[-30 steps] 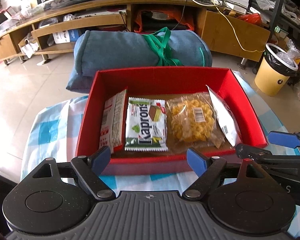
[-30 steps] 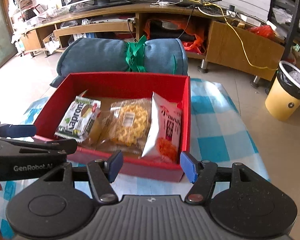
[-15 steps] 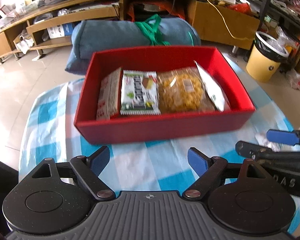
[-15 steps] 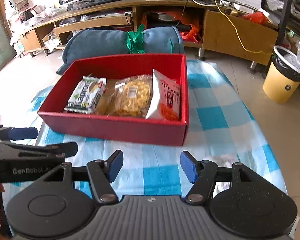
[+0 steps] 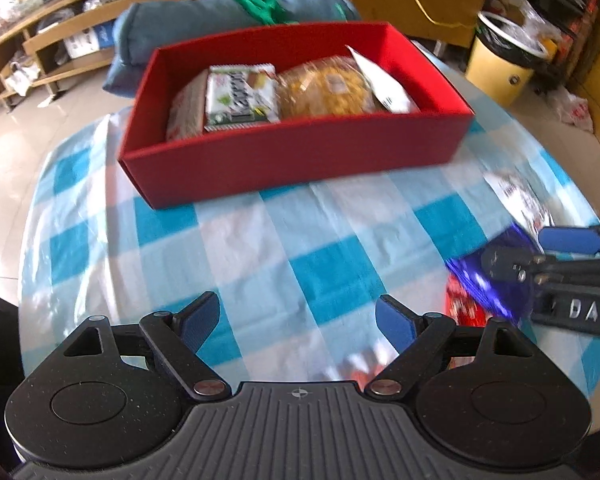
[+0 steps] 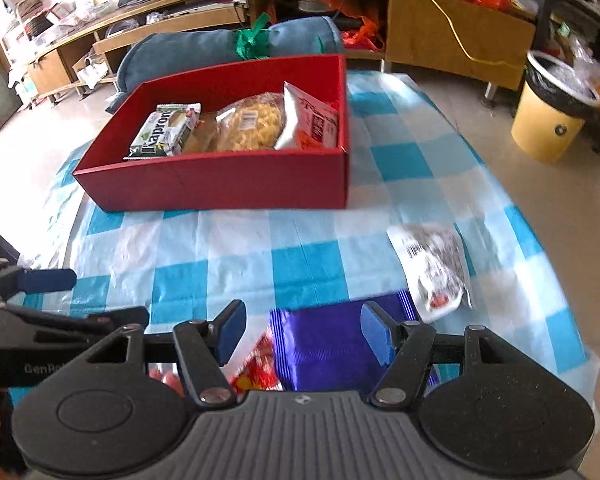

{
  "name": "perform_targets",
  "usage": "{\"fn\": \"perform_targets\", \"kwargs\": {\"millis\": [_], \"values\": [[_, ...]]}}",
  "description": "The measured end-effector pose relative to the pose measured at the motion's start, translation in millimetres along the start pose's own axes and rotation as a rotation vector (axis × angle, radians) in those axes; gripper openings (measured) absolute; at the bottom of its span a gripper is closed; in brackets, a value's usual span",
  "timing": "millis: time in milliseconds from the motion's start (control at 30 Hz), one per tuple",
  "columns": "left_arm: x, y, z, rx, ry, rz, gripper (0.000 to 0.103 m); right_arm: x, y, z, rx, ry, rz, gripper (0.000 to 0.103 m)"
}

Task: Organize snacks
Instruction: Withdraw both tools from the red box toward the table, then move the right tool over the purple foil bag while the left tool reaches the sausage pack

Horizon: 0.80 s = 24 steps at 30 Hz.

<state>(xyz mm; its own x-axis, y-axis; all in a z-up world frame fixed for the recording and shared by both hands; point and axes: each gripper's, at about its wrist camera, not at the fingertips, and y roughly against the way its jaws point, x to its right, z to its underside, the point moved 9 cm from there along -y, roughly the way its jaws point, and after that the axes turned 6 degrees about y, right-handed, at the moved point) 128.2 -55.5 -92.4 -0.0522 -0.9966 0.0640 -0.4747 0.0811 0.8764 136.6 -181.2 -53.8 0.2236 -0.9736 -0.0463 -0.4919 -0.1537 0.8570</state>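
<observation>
A red box (image 5: 300, 156) (image 6: 220, 180) sits at the far side of the checked tablecloth and holds several snack packets, among them a green-and-white wafer pack (image 5: 240, 98) (image 6: 166, 132) and a clear bag of yellow snacks (image 5: 326, 88) (image 6: 250, 124). On the cloth near me lie a purple packet (image 6: 332, 344) (image 5: 496, 280), a red packet (image 6: 256, 372) (image 5: 464, 308) and a white packet (image 6: 436, 268) (image 5: 520, 200). My left gripper (image 5: 298, 320) is open and empty above the cloth. My right gripper (image 6: 304, 330) is open, just above the purple packet.
A rolled blue cushion (image 5: 220, 28) (image 6: 228, 46) with a green tie lies behind the box. A yellow bin (image 5: 500, 64) (image 6: 552, 116) stands on the floor at the right. Low wooden shelving runs along the back wall. The table edge curves close on both sides.
Both grippers have pulled back from the red box toward the near table edge. The purple, red and white packets on the cloth have come into view.
</observation>
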Motion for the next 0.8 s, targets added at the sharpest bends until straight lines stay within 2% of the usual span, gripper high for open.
{"fn": "perform_targets", "kwargs": {"millis": [333,533,800], "values": [[29.4,-5.3,44.3,-0.107,-0.175,0.145,0.089,5.1,0.5,20.6,-0.033,-0.018,-0.003,0.059],[37.2,-9.9,57.3,-0.134,-0.281,0.179,0.090,1.1,-1.0,19.6,-0.035,-0.011,-0.020,0.059],[46.9,-22.6,67.7,-0.167,-0.457,0.163,0.094,-5.6,-1.2,17.4,-0.032,-0.003,-0.050,0.059]]}}
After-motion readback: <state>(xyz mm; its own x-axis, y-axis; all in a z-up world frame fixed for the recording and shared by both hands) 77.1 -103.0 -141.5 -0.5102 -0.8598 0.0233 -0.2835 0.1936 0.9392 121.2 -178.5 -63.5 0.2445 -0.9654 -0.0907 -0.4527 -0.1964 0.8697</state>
